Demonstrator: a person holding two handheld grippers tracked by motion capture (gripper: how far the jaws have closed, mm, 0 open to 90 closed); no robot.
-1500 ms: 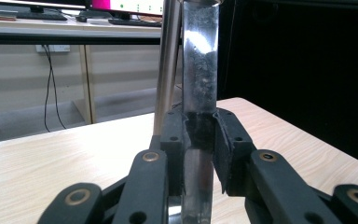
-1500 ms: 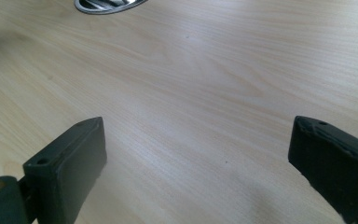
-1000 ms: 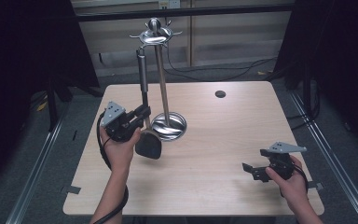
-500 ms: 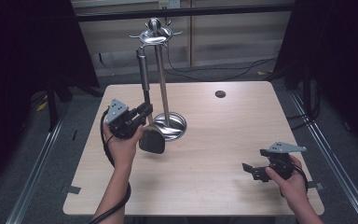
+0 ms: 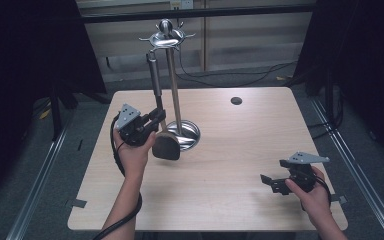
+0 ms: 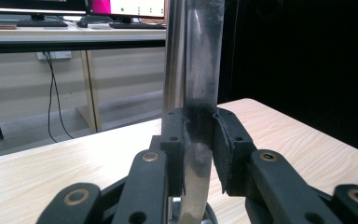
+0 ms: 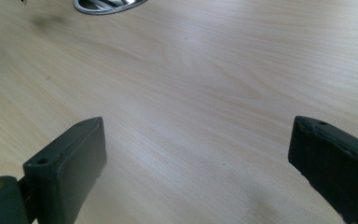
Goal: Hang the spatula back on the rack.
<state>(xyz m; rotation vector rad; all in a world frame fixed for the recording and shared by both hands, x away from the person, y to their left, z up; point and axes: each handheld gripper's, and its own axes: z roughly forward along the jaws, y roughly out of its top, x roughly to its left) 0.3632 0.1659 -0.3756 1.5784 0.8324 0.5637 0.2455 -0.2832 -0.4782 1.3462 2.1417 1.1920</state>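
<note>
Dim room around a pale wooden bench [image 5: 220, 200]

Black curtains [image 5: 25, 60] hung at both sides; grey floor [image 5: 80, 125] carried metal rails [image 5: 40, 185] and loose cables [image 5: 240, 80]; lit monitors [image 6: 121, 7] sat on a desk [image 6: 51, 37] behind.

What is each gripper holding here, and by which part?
The left gripper clamps the spatula low on its metal handle, just above the dark blade. The right gripper is open, holding nothing.

right gripper [image 7: 200, 158]: jaws stood wide apart, nothing between | surface: light wood table [image 7: 205, 74] under jaws | far edge: rim of metal base [image 7: 107, 4] at top
</note>
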